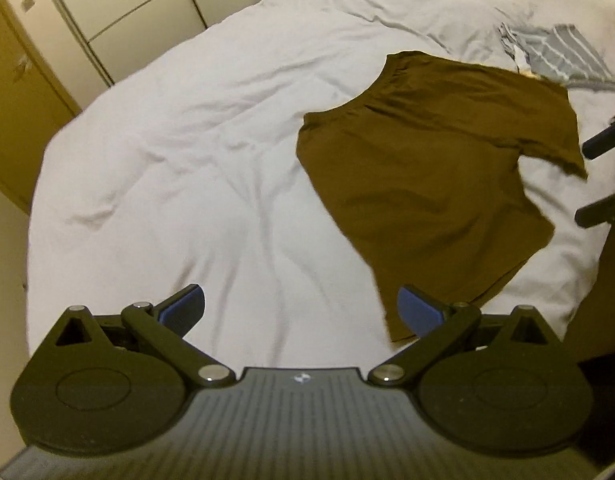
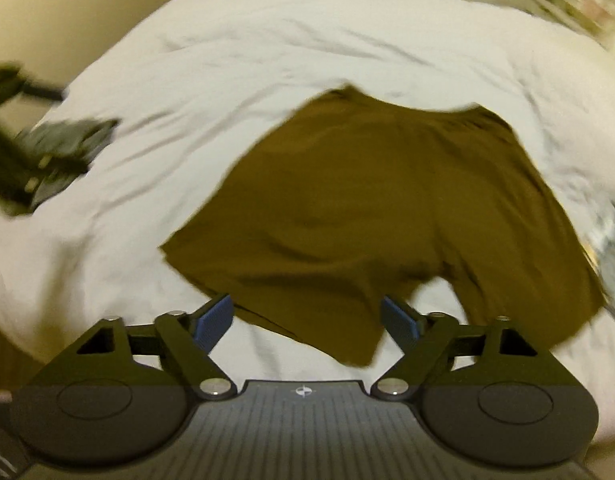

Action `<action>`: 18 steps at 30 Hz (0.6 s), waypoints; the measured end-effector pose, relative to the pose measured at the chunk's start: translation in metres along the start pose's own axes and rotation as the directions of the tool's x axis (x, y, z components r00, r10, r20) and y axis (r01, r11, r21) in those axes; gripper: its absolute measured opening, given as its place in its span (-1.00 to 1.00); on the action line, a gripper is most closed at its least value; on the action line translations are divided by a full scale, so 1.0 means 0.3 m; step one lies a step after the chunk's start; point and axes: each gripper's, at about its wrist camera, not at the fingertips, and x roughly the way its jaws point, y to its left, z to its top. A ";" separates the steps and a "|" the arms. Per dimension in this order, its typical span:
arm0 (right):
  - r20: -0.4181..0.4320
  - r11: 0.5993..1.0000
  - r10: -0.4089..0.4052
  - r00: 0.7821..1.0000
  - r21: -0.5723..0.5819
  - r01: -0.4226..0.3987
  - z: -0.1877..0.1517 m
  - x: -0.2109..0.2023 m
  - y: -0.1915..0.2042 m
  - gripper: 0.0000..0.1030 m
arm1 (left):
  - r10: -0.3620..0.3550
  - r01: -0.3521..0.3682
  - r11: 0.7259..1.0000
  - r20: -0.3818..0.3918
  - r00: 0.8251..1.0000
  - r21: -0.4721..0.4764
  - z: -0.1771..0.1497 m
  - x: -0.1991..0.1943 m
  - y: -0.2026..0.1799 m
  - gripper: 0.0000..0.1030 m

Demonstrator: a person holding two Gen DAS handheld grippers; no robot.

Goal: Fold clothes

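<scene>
Brown T-shirt (image 1: 419, 184) lies spread on the white duvet (image 1: 187, 152) of the bed, toward the bed's right side and near its front edge, w/ the bottom hem close to that edge in the left wrist view. Mostly flat, some puckers near the collar end, one short sleeve (image 2: 339, 328) sticking out toward the right gripper (image 2: 307, 324). Striped grey-white cloth (image 1: 563, 56) sits beyond it, toward the far right corner of the bed, touching or just overlapping the shirt's far edge; can't tell which.

Left gripper (image 1: 299, 310): jaws wide apart, nothing between them, hovering over bare duvet just beside the shirt's hem corner. Right gripper: jaws also wide apart, empty, above the sleeve, not clamped on it.

Handling, as judged: thin knit, v. light, limp, no stiffness, so it'll drape and sag from any pinch point and won't hold a shape. Not fragile, not esp. slippery against rubbery blue pads (image 2: 211, 320). Soft duvet underneath gives way, so pressing down to pinch may grab bedding too; risk of lifting both layers.

Best holds, prob.: sleeve edge or shoulder seam for the right one, hem corner for the left, so the fabric stays taut between two points. Pinch edges, not the middle, or it bunches. Fold itself not yet begun.
</scene>
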 end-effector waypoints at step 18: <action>-0.039 0.972 -0.154 0.987 0.175 0.159 0.088 0.167 0.284 -0.05 | -0.248 0.136 0.761 0.091 0.965 0.634 0.138 0.422 0.238 0.77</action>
